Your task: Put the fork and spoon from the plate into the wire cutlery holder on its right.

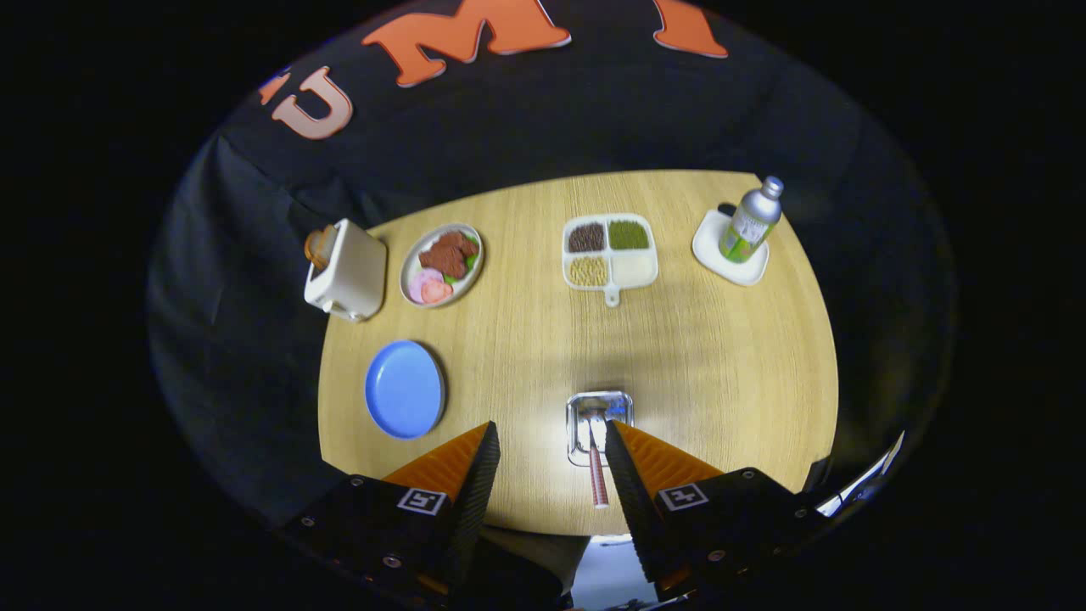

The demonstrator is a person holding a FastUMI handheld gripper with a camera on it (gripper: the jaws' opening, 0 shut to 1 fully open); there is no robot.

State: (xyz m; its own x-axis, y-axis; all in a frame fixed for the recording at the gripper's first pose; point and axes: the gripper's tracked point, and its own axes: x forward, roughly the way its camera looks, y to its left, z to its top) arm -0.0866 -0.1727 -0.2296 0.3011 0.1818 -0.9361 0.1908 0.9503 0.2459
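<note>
I look down on a round wooden table point(721, 356) from high above. A blue plate point(405, 389) lies near its left edge, beyond my left finger, with nothing on it. The shiny metal cutlery holder point(601, 406) stands to the plate's right, just ahead of my right fingertip. A utensil with a reddish handle point(599, 479) stands in it, leaning toward me beside the right finger. Whether it is the fork or the spoon I cannot tell. My gripper point(551, 428) is open, well above the table, with nothing between its fingers.
Along the far side stand a white toaster point(346, 271), a plate of toy food point(442, 264), a white four-part tray of grains point(609, 252) and a metal bottle point(750, 221) on a white coaster point(721, 255). Bare wood lies between the tray and the holder.
</note>
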